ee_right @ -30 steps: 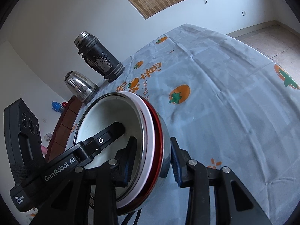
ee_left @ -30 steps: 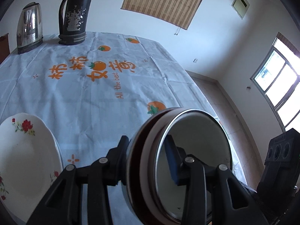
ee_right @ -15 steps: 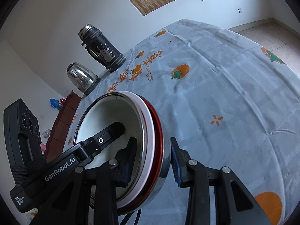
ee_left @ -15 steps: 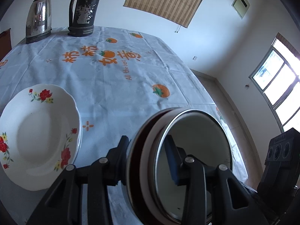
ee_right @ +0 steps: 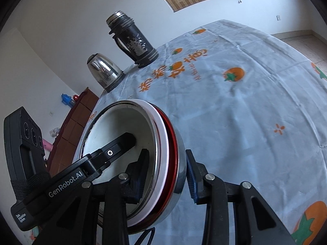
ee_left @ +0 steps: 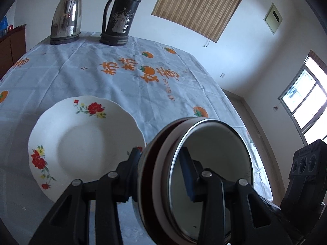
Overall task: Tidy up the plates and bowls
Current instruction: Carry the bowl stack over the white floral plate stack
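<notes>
The bench (ee_left: 126, 94) is sliding past — both tools, left (ee_left: 161, 175) and right (ee_right: 165, 169), clamping the bowls (ee_left: 204, 173), are now nearing the plate (ee_left: 81, 143) for stacking.

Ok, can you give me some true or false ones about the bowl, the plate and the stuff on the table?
1. Both grippers hold the same bowl. True: the left gripper and the right gripper each clamp its rim.
2. The flowered plate sits inside the bowl. False: it lies on the tablecloth beside it.
3. The kettle and the flask stand side by side at the far edge. True.
4. The plate has blue stripes. False: red and yellow flowers.
5. The flask has tipped over. False: it stands upright.
</notes>
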Available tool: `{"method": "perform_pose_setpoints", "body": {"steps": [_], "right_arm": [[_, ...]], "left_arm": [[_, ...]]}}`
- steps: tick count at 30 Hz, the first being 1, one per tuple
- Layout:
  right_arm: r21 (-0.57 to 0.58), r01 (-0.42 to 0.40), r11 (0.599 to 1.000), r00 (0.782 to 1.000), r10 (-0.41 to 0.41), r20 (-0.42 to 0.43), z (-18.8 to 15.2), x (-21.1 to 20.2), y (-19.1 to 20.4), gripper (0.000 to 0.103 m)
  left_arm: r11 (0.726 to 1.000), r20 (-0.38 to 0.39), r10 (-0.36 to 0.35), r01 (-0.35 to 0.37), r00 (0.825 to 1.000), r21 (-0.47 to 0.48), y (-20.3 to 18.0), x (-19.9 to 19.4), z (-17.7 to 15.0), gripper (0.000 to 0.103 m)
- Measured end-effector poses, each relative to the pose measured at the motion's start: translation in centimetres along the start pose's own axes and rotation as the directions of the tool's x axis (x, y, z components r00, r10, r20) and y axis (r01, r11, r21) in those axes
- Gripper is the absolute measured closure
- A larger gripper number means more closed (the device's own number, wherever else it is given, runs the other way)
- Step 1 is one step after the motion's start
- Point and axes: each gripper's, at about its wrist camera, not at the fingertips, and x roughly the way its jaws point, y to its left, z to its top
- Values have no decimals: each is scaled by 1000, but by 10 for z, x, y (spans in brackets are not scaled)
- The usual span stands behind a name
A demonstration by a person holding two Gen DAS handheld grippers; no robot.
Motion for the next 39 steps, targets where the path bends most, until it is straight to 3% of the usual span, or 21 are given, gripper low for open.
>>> {"method": "perform_pose_setpoints", "body": {"steps": [20, 39], "right_arm": [[-81, -49, 995, 997, 44, -69, 21, 58, 47, 65], [-121, -40, 992, 990, 24, -136, 28, 97, 57, 67]], "left_arm": [[991, 31, 59, -55, 998, -120, 62, -1, 25, 64], [978, 1, 77, -75, 997, -193, 93, 20, 28, 64]]}}
